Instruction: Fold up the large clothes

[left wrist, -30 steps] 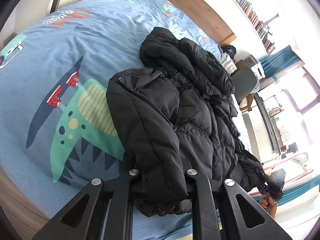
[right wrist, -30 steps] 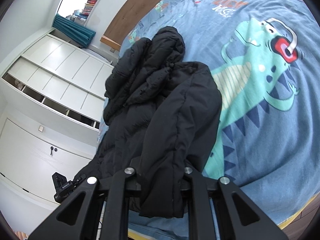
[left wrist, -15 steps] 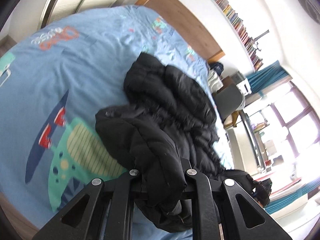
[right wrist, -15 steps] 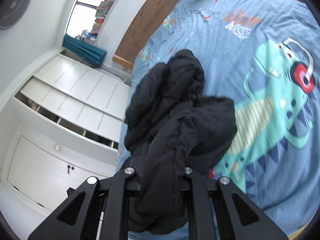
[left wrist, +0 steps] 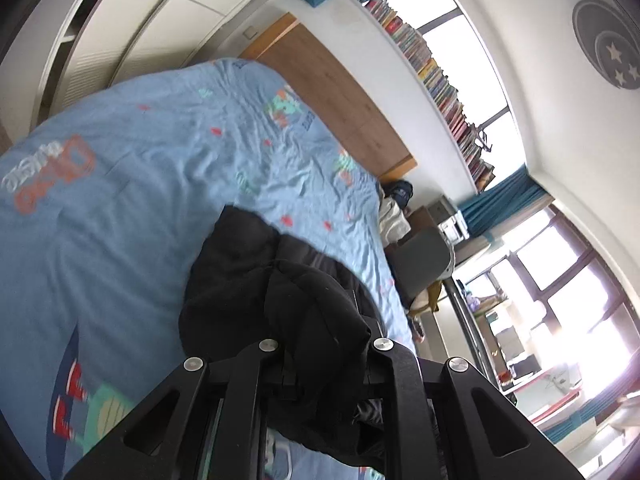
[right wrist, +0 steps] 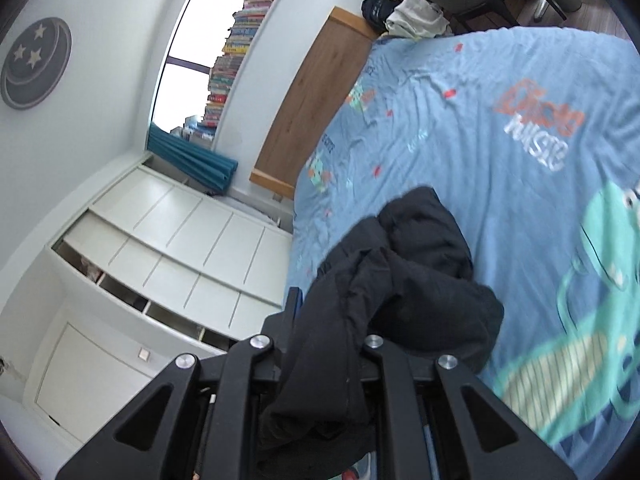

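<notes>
A black puffer jacket hangs bunched from both grippers over the blue dinosaur-print bed cover. My left gripper is shut on one edge of the jacket, with fabric draped over its fingers. My right gripper is shut on another edge of the same jacket, which sags down toward the bed cover. Most of the jacket is lifted and its far end looks still on the bed. The fingertips are hidden by fabric.
A wooden headboard stands at the bed's far end. White wardrobes line one side. A grey chair with clothes, a desk and windows are on the other side. Bookshelves run high on the wall.
Both grippers have lifted and tilted upward, pulling the jacket off the bed. The jacket has bunched and now covers much less of the cover.
</notes>
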Demonstrator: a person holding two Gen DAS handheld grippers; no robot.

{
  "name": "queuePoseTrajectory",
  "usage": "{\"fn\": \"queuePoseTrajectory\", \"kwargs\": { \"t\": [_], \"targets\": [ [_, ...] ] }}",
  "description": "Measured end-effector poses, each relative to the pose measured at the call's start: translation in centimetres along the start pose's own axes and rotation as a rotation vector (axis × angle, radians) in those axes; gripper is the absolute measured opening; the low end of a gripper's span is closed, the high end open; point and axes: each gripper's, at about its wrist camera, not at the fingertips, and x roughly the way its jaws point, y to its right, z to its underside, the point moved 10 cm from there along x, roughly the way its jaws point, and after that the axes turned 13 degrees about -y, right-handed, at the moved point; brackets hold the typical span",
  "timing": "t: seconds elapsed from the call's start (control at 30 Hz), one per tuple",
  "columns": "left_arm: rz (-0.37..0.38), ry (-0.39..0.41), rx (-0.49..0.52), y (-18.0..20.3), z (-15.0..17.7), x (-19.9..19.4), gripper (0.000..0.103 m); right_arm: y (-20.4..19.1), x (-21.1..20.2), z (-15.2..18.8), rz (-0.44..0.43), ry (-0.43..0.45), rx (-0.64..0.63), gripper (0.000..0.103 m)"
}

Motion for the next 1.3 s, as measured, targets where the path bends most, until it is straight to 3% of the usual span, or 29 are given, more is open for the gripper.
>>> {"fn": "queuePoseTrajectory", "kwargs": {
  "t": [0.17,0.27,0.47,0.63,0.8,1.03,1.1,1.17,1.23,1.3],
  "targets": [
    [-0.012,0.033,-0.005,0.0,-6.8,4.0,0.015,-0.6,3.5,-7.1,0.025,0.039,0.006,0.013],
    [-0.042,0.033,-0.059,-1.5,-10.9,8.1,0.015,0.0,7.3,-11.2,0.052,0.045,0.027,0.013],
    [-0.151,-0.010,-0.140,-6.7,-16.4,17.1,0.015,5.0,16.2,-17.6,0.189,0.030,0.114,0.013],
    [-0.195,-0.061,-0.266,-13.4,-17.6,24.6,0.020,11.6,22.6,-20.0,0.303,-0.019,0.202,0.013],
    [-0.189,-0.115,-0.351,-18.4,-16.5,30.7,0.022,17.1,26.8,-20.4,0.343,-0.051,0.273,0.013],
    [-0.144,-0.138,-0.386,-19.7,-16.3,32.8,0.029,21.1,30.0,-20.6,0.347,-0.083,0.321,0.015],
    [-0.118,-0.123,-0.407,-19.5,-16.6,32.4,0.034,21.4,30.1,-20.9,0.326,-0.077,0.336,0.019],
    [-0.062,-0.092,-0.460,-19.3,-17.0,31.6,0.047,21.0,29.9,-21.4,0.280,-0.061,0.340,0.027],
    [-0.015,-0.054,-0.491,-18.7,-17.9,30.4,0.054,20.0,29.4,-22.1,0.210,-0.039,0.331,0.059],
    [-0.024,-0.029,-0.492,-18.3,-18.8,29.4,0.055,18.7,28.6,-23.1,0.175,-0.011,0.313,0.076]
  ]
}}
